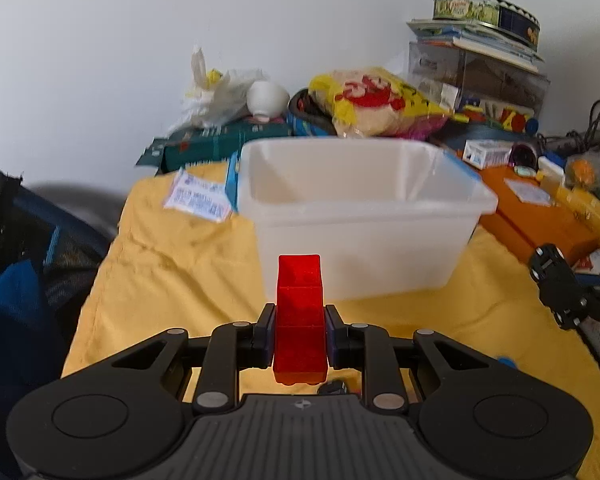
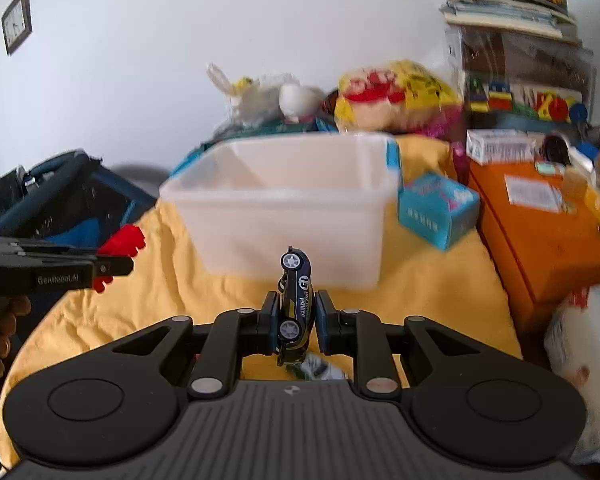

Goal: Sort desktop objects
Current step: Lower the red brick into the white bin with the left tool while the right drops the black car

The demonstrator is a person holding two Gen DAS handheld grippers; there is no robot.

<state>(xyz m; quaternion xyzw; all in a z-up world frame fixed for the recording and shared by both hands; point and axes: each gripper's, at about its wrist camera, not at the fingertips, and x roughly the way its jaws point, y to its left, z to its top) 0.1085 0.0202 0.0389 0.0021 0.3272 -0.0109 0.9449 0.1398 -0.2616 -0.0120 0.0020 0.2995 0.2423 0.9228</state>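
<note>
My left gripper (image 1: 299,334) is shut on a red building brick (image 1: 299,312) and holds it above the yellow cloth (image 1: 172,276), just in front of the white plastic bin (image 1: 364,216). My right gripper (image 2: 296,316) is shut on a dark blue toy car (image 2: 295,304), held nose-up in front of the same bin (image 2: 284,208). The left gripper with the red brick (image 2: 124,242) shows at the left of the right wrist view. The toy car (image 1: 550,276) shows at the right edge of the left wrist view.
A blue carton (image 2: 436,208) stands right of the bin. An orange box (image 2: 540,232) lies at the right. A yellow snack bag (image 1: 384,100), a white plastic bag (image 1: 216,92) and stacked boxes with a tin (image 1: 484,8) line the back. A dark mesh basket (image 1: 16,240) is at the left.
</note>
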